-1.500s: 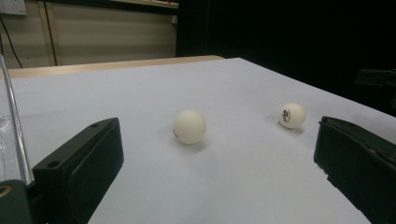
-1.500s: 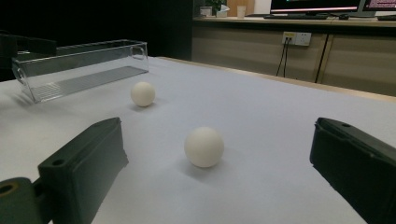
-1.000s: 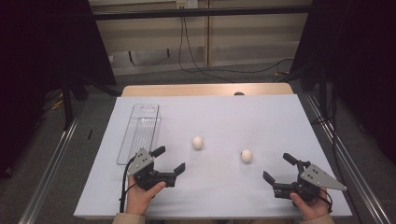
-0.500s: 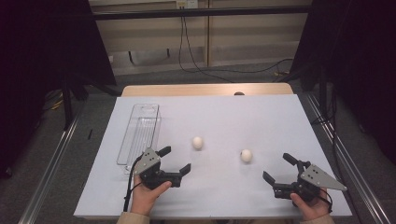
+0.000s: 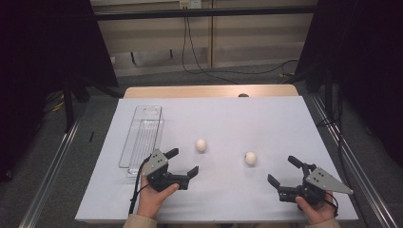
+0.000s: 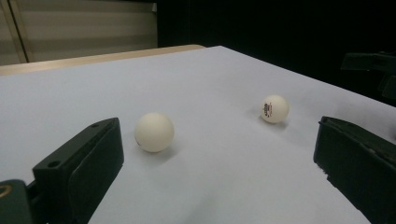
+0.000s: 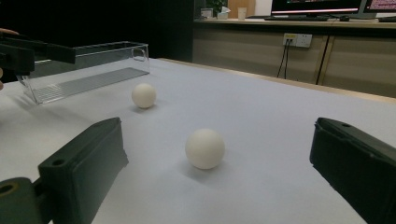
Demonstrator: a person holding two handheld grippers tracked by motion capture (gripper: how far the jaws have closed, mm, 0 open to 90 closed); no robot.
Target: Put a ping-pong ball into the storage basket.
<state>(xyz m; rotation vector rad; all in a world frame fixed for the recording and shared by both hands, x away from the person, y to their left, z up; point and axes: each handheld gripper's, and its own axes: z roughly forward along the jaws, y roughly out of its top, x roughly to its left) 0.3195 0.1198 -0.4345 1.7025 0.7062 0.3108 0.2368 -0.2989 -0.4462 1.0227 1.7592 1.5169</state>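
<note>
Ahead of left gripper [image 5: 183, 162], left ball [image 5: 201, 145], untouched

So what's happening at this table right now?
A person holds a black two-jaw claw in each hand over a white table. Both the left claw and the right claw are open and hold nothing. Two small white balls lie apart on the table: one ahead of the left claw, the other nearer the right. A clear plastic tray sits at the left.
</note>
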